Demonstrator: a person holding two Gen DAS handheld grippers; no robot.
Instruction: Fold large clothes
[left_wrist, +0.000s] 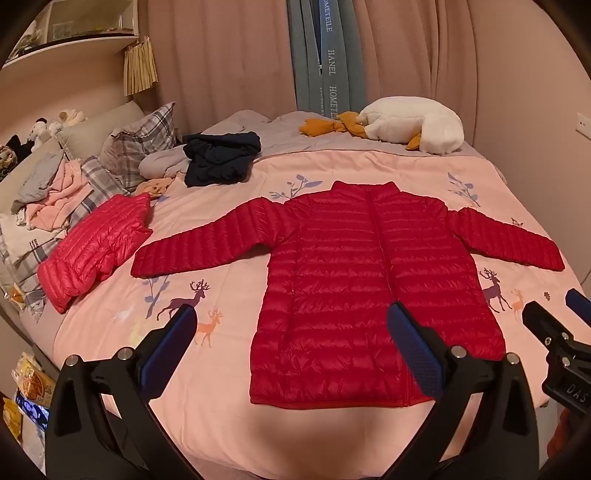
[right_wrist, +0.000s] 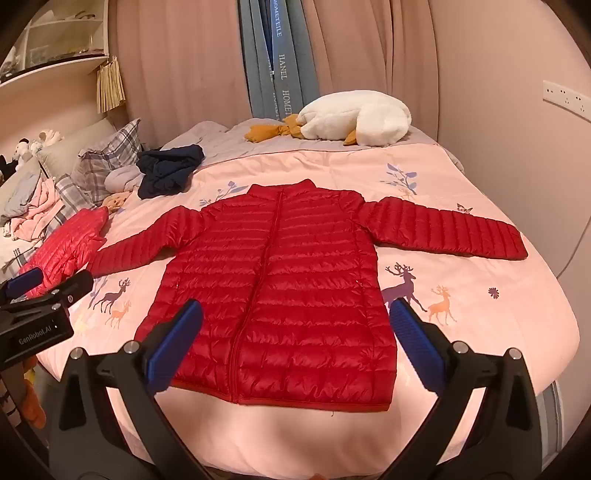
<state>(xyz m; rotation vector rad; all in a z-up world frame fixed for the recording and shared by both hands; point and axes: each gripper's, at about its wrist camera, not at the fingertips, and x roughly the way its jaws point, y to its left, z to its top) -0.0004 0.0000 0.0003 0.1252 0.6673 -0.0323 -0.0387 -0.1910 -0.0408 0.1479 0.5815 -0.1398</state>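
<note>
Lying flat and zipped on a pink bedspread (left_wrist: 221, 424) printed with deer: one red quilted down jacket (left_wrist: 373, 288), front up, collar toward the far curtains, both sleeves spread out to the sides, hem nearest the cameras. Left gripper (left_wrist: 291, 321): fingers wide apart, nothing between them, hovering above the hem without touching it. Right gripper (right_wrist: 295, 314): fingers likewise spread, empty, held over the lower part of the jacket. Beside the jacket's left sleeve: a second, pinker quilted garment (left_wrist: 96, 247), bunched. Farther back: a dark navy garment (left_wrist: 218, 157), crumpled; plaid pillows (left_wrist: 140, 144); a white plush goose (left_wrist: 410, 123) against the curtains.
</note>
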